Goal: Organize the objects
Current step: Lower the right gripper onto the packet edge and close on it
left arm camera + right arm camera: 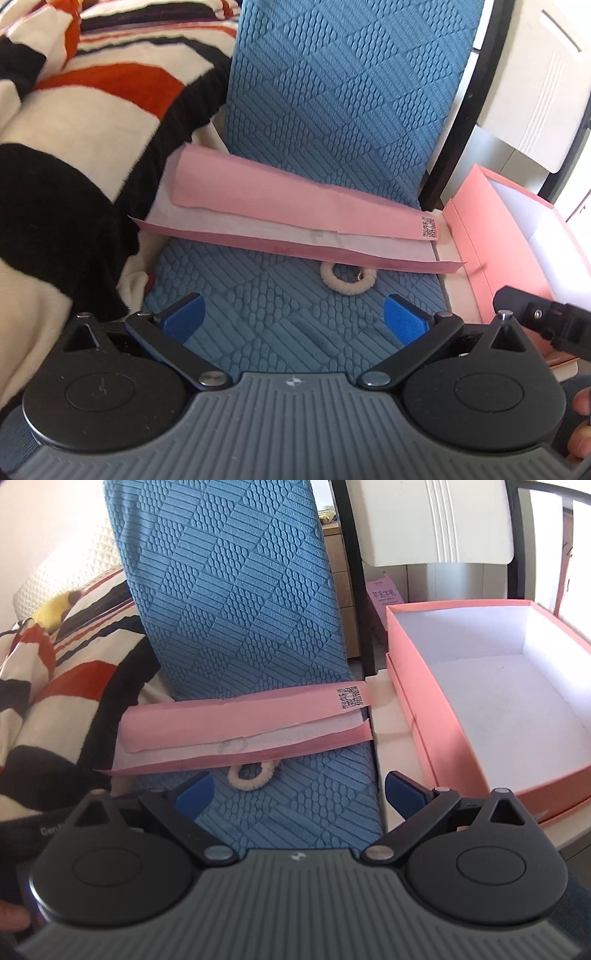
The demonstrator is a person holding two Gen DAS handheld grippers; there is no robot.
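Observation:
A long pink paper wrapper (295, 206) with a QR code lies across the blue quilted chair cushion (332, 110). A cream hair tie (347, 278) lies on the cushion, half under the wrapper's front edge. In the right wrist view the wrapper (240, 716) and the hair tie (251, 773) show in the same places. An open pink box (498, 686) with a white inside stands to the right; it also shows in the left wrist view (491, 240). My left gripper (293, 317) is open and empty just in front of the hair tie. My right gripper (299, 792) is open and empty, near the hair tie.
A striped orange, black and cream blanket (74, 129) lies to the left of the cushion. A white chair back with a black frame (436, 520) stands behind the box. The box rests on a white surface (395, 738). The right gripper's body (546, 321) shows at the left wrist view's right edge.

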